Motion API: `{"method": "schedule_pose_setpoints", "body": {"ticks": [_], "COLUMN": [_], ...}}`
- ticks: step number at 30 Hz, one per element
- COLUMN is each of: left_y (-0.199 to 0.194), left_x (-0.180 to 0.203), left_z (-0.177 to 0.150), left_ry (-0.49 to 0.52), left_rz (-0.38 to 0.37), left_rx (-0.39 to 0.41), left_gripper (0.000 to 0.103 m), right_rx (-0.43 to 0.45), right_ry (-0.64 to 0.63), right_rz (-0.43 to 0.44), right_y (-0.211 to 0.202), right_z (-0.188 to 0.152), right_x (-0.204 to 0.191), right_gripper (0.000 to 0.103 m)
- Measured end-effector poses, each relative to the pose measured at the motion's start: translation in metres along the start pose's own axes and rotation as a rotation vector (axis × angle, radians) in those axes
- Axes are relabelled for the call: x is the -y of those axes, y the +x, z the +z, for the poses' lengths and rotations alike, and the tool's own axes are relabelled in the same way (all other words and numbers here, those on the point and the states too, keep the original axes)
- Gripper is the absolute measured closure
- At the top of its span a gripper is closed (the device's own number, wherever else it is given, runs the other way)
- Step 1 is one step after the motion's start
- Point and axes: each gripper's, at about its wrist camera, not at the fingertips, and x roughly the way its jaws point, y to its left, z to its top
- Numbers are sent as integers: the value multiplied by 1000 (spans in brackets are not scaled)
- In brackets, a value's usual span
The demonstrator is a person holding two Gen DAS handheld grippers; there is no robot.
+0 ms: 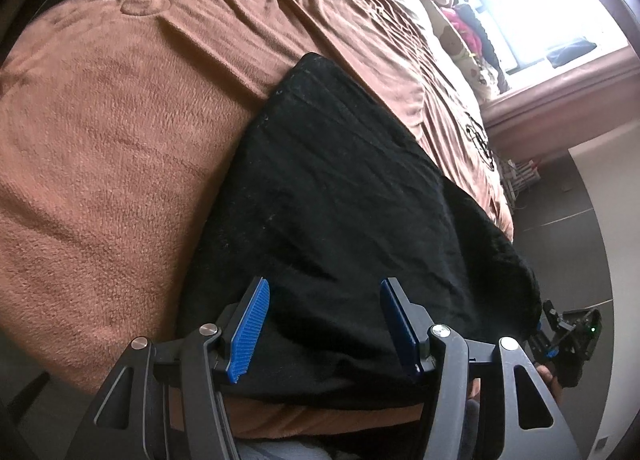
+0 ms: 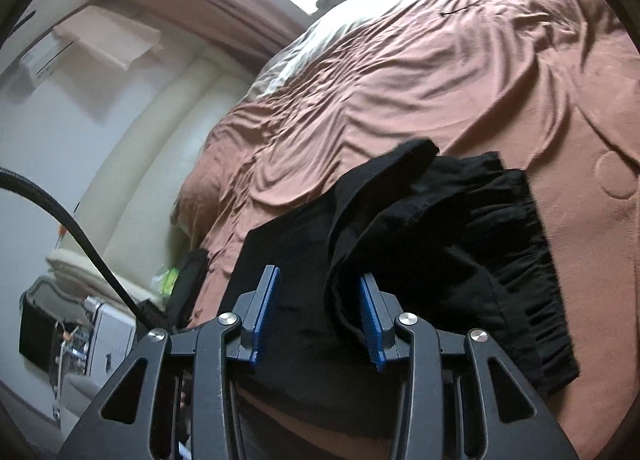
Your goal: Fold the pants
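Black pants are laid on a bed covered by a brown fleece blanket, its nap fuzzy and its far side wrinkled. The left gripper is held spread above the flat, matte cloth, its ribbed blue pads gripping nothing. The right gripper is likewise spread, with a raised fold of the pants seen between its jaws; contact cannot be told.

Matt black cloth pants lie on a fuzzy brown fleece blanket; ribbed blue rubbery pads line matt black plastic grippers with shiny metal pins.
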Motion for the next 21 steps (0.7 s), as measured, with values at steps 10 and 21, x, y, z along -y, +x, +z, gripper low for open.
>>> {"method": "schedule_pose_setpoints", "body": {"ticks": [10, 21], "left_y": [4, 10], "left_x": [2, 8], "left_z": [4, 7], "left_ry": [-15, -24], "left_rz": [16, 75], "left_rx": [6, 7], "left_gripper": [43, 43], "right_rx": [-76, -186], "right_ry": [203, 424], "right_rz": [101, 207], "right_y": [24, 66], "right_z": [54, 86], "right_x": [73, 141], "right_gripper": [66, 54]}}
